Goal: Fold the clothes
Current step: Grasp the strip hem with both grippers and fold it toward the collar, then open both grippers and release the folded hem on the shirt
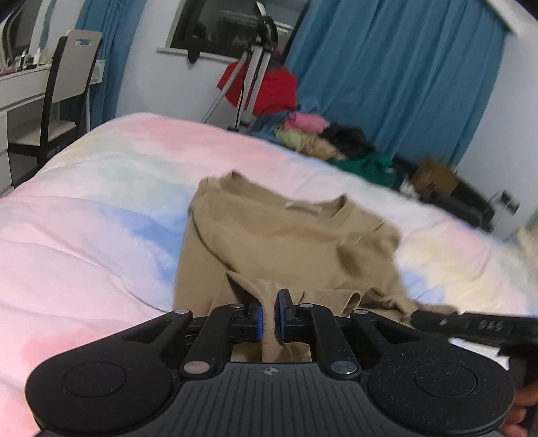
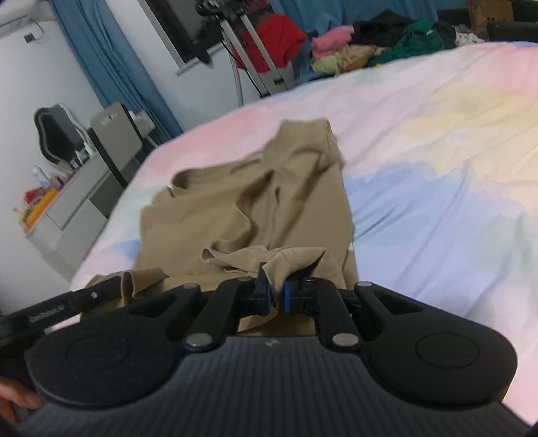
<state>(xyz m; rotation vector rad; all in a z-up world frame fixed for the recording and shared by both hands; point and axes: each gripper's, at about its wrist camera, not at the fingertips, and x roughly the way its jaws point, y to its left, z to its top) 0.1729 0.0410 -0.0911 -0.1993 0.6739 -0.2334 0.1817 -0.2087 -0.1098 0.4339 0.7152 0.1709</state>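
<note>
left wrist: left gripper [image 1: 268,311] pinching hem of tan shirt [image 1: 285,235], rest spread ahead on pastel bedspread [image 1: 84,218], collar far end | right wrist: right gripper [image 2: 275,292] clamped on bunched hem, shirt body lying beyond on bed

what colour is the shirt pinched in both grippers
Tan, a plain khaki-beige shirt; it shows best in the right wrist view.

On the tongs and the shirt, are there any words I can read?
None can be read for sure.
Black bar of the other tongs: white print, too blurred to read.
Tan shirt: pale neck tag, nothing readable.
Brown box behind the bed: dark marks, too small to read.
</note>
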